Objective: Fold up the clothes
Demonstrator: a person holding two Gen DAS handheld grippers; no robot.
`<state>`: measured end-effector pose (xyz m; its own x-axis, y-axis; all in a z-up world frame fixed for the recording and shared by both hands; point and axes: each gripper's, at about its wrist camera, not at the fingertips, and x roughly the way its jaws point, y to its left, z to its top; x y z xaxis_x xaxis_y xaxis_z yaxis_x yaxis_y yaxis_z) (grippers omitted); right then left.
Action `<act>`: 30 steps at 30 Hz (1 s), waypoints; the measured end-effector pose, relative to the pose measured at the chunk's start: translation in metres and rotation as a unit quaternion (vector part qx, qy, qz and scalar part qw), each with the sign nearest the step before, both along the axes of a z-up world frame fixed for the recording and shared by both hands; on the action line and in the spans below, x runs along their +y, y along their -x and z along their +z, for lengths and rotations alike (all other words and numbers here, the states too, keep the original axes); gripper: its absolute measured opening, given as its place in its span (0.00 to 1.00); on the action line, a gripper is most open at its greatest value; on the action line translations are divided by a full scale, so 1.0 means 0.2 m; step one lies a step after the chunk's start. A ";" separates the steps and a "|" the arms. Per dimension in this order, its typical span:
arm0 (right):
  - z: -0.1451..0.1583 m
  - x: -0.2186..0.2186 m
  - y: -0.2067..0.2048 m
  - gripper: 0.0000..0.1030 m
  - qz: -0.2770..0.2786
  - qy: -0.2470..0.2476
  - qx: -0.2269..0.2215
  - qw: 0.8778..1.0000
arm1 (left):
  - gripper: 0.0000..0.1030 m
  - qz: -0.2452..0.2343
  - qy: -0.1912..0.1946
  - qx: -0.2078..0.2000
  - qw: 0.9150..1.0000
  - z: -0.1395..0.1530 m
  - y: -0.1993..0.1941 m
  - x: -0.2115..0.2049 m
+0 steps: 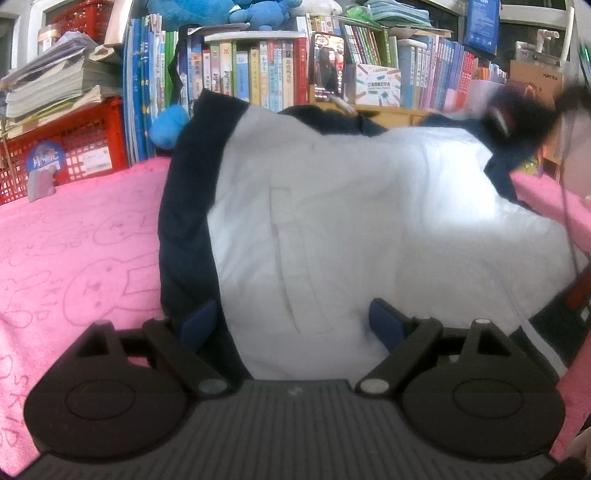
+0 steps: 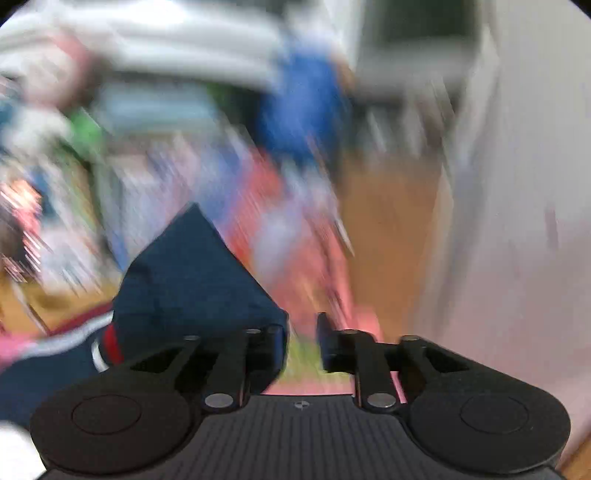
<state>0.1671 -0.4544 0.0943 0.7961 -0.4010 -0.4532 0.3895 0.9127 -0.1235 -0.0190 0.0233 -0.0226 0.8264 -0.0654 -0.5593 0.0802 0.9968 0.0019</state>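
A white garment with navy sleeves and collar (image 1: 332, 206) lies spread on a pink towel (image 1: 81, 258). My left gripper (image 1: 291, 317) hovers open over its near hem, one blue pad (image 1: 199, 321) on the navy left sleeve (image 1: 184, 221) and the other on the white body. My right gripper (image 2: 303, 339) is blurred by motion. Its jaws stand a narrow gap apart, and background shows through the gap. The navy right sleeve (image 2: 192, 280) rises against its left finger. In the left wrist view the right gripper (image 1: 517, 110) appears as a dark blur above the lifted sleeve at the far right.
Rows of upright books (image 1: 258, 70) line the back. Behind the towel at the left is a red crate (image 1: 66, 147) with stacked papers on it. Blue plush toys (image 1: 221, 11) sit on top of the books. A phone (image 1: 328, 66) leans against the books.
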 end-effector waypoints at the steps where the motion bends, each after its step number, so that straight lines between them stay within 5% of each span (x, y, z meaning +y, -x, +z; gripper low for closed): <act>1: -0.10 -0.08 0.00 0.44 -0.020 -0.020 0.041 0.999 | 0.88 0.000 0.000 0.000 1.000 0.00 0.00 0.00; 4: -0.32 -0.14 0.09 0.60 -0.009 -0.068 0.099 0.993 | 0.88 -0.001 -0.001 0.000 1.000 0.00 0.00 0.00; 7: -0.41 -0.07 0.21 0.60 0.029 -0.106 0.108 0.988 | 0.88 -0.002 -0.001 0.000 1.000 0.00 0.00 0.01; 9: -0.36 0.04 0.28 0.61 0.080 -0.121 0.084 0.986 | 0.88 -0.002 -0.002 0.000 1.000 0.00 0.00 0.01; 11: -0.26 0.20 0.29 0.77 0.152 -0.135 0.042 0.978 | 0.88 -0.003 -0.002 -0.001 1.000 0.00 0.00 0.01; 14: -0.14 0.52 0.14 0.93 0.258 -0.172 0.022 0.951 | 0.88 -0.003 -0.001 -0.001 1.000 0.00 0.00 0.02; 18: -0.09 1.04 -0.16 0.93 0.356 -0.229 0.058 0.904 | 0.88 -0.002 0.001 -0.001 1.000 0.00 0.00 0.01; 24: -0.32 1.40 -0.43 1.00 0.333 -0.213 0.140 0.908 | 0.88 -0.001 0.006 -0.005 1.000 0.00 0.01 0.02; 25: -0.35 1.45 -0.48 0.99 0.329 -0.211 0.154 0.908 | 0.89 -0.001 0.008 -0.005 1.000 0.00 0.01 0.02; 27: -0.43 1.57 -0.57 0.79 0.320 -0.205 0.181 0.907 | 0.89 -0.001 0.010 -0.005 1.000 0.00 0.01 0.02; 29: -0.50 1.67 -0.65 0.37 0.313 -0.202 0.204 0.905 | 0.89 -0.001 0.011 -0.005 1.000 0.00 0.01 0.03; 30: -0.49 1.63 -0.62 0.29 0.316 -0.210 0.194 0.904 | 0.89 -0.001 0.010 -0.006 1.000 0.00 0.01 0.02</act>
<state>0.2919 -0.1276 -0.0035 0.5542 0.3520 -0.7543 -0.2251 0.9358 0.2712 -0.0210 0.0279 -0.0224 0.8327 -0.0775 -0.5483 0.0813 0.9965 -0.0174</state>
